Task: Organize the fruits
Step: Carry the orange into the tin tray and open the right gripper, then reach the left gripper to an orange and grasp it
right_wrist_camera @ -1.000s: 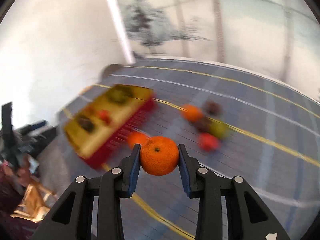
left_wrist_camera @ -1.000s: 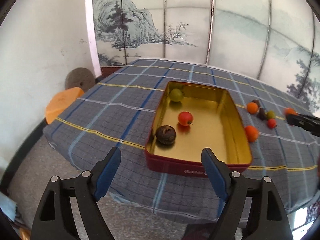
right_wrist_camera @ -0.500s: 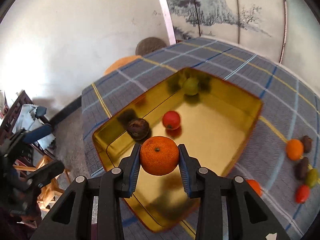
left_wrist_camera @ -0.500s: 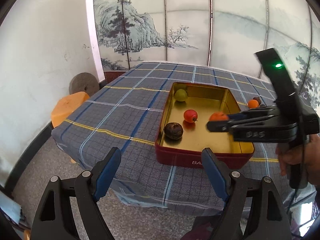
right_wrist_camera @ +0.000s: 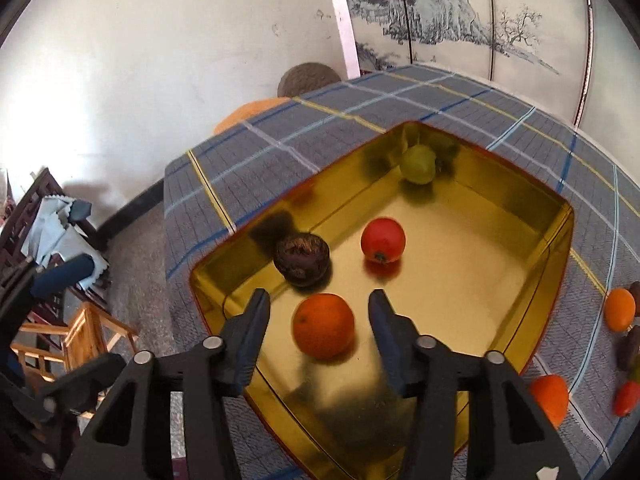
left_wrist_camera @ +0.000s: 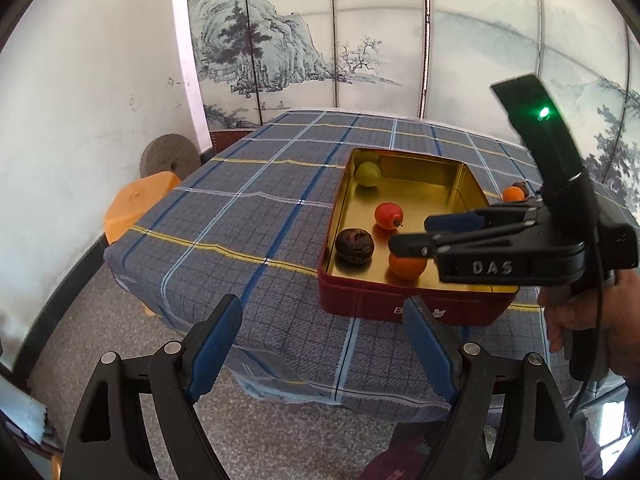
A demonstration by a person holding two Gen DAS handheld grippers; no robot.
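Note:
A red tin with a gold inside [left_wrist_camera: 472, 178] [right_wrist_camera: 556, 232] sits on the checked tablecloth. In it lie a green fruit [left_wrist_camera: 368, 174] [right_wrist_camera: 418, 164], a red fruit [left_wrist_camera: 388, 215] [right_wrist_camera: 383, 239], a dark brown fruit [left_wrist_camera: 354, 245] [right_wrist_camera: 302, 258] and an orange mandarin [left_wrist_camera: 407, 266] [right_wrist_camera: 323, 326]. My right gripper [right_wrist_camera: 318, 308] [left_wrist_camera: 412, 236] hangs over the tin's near end. Its jaws are opening, and the mandarin sits between them with gaps on both sides. My left gripper [left_wrist_camera: 320, 344] stands open and empty off the table's near edge.
More loose fruits lie on the cloth right of the tin: oranges [right_wrist_camera: 619, 309] [right_wrist_camera: 550, 398] [left_wrist_camera: 513, 193], a red one [right_wrist_camera: 626, 398] and dark ones [right_wrist_camera: 630, 346]. An orange stool [left_wrist_camera: 138, 204] and a round millstone [left_wrist_camera: 169, 157] stand by the wall. A person's hand [left_wrist_camera: 592, 328] holds the right gripper.
My right gripper carried the mandarin from the table's right side to over the tin, then its jaws parted and the mandarin dropped onto the tin's floor. The left gripper stayed put.

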